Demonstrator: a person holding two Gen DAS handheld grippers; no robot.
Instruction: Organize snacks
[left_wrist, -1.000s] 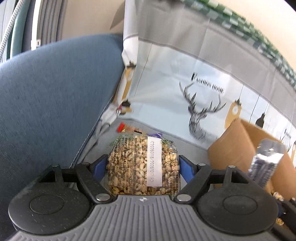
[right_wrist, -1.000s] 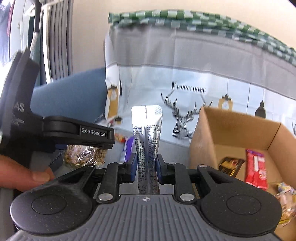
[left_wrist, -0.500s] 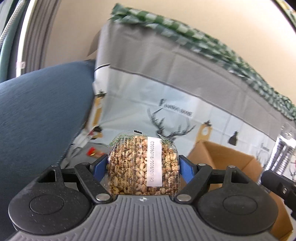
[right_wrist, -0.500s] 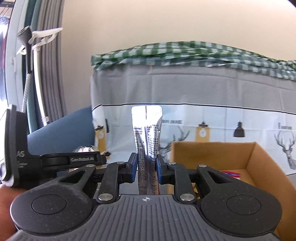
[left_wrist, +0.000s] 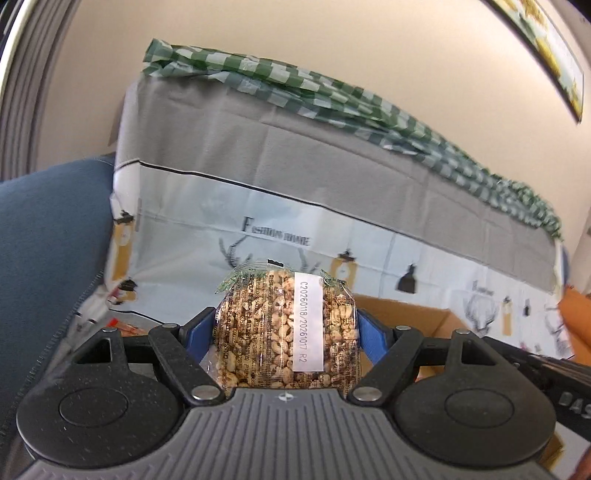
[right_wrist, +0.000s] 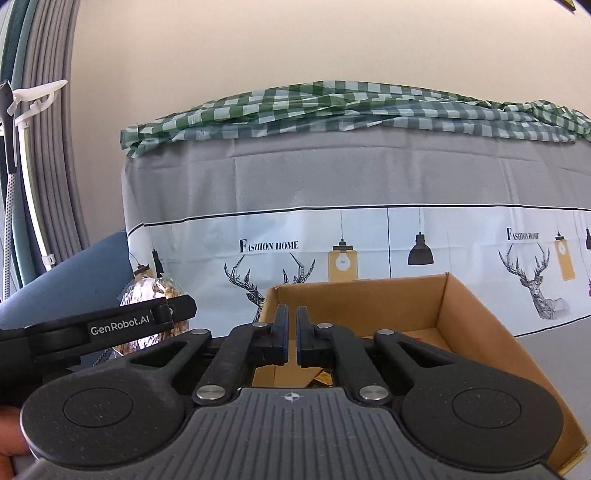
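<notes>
before the deer-print cloth (left_wrist: 369, 236), left tongs (left_wrist: 286, 328) clamp the peanut bag (left_wrist: 286, 332); right tongs (right_wrist: 291, 334) clenched, empty.

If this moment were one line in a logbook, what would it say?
left gripper: holding peanut bag | right gripper: shut, empty | cardboard box: under right gripper | step: bag not yet boxed

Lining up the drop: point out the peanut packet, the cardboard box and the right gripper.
peanut packet (left_wrist: 284, 332): left wrist view, middle of its clear front.
cardboard box (right_wrist: 354, 302): right wrist view, inner back wall.
right gripper (right_wrist: 291, 334): right wrist view, midway between the empty fingertips.
</notes>
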